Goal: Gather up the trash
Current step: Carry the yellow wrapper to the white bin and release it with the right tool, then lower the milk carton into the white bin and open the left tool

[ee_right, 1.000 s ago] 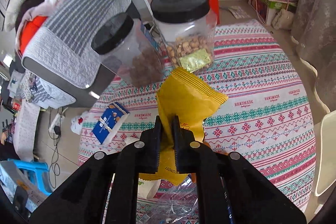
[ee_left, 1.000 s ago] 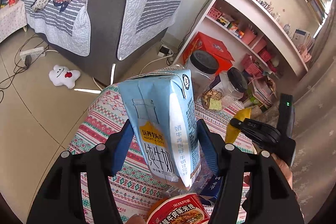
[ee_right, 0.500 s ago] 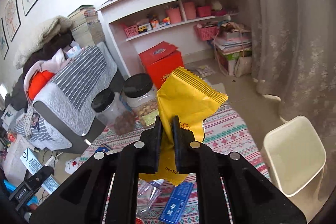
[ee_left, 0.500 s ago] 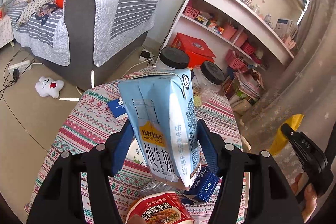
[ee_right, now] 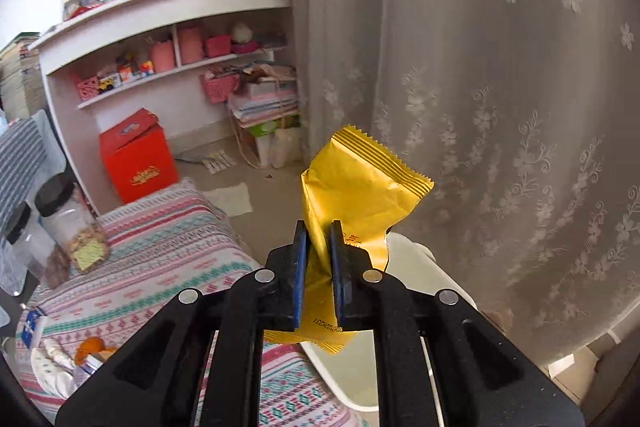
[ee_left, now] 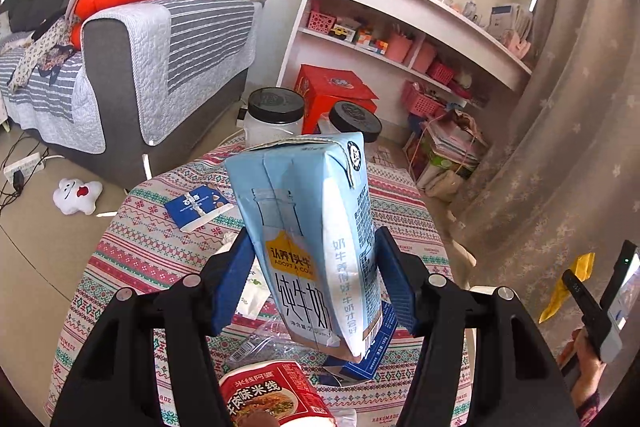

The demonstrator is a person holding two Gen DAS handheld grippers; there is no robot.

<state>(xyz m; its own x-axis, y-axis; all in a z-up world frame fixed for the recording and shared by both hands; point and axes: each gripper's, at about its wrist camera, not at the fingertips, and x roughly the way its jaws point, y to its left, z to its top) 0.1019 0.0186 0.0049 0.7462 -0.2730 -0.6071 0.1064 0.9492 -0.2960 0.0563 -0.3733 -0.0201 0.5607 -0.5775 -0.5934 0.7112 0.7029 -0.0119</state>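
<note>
A light blue milk carton (ee_left: 304, 211) stands upright between the blue pads of my left gripper (ee_left: 312, 239), which is shut on it above the patterned tablecloth (ee_left: 140, 247). A crinkled yellow snack wrapper (ee_right: 356, 187) sits between the pads of my right gripper (ee_right: 319, 231). Those jaws are opening, with the wrapper still standing between them. Under the wrapper is a white bin (ee_right: 432, 267) beside the table. From the left wrist view, the right gripper (ee_left: 576, 283) and the wrapper (ee_left: 560, 295) show at the far right.
On the table lie a torn blue packet (ee_left: 196, 207), a red noodle cup (ee_left: 272, 395), a blue box (ee_left: 376, 343) and clear plastic (ee_left: 256, 339). Two black-lidded jars (ee_left: 274, 115) stand at its far edge. A lace curtain (ee_right: 500, 107) hangs right; shelves (ee_right: 180, 7) and a sofa (ee_left: 132, 67) stand behind.
My right gripper swung right, from over the table to above the white bin by the curtain, and its pads parted slightly. The left gripper drew back with the carton.
</note>
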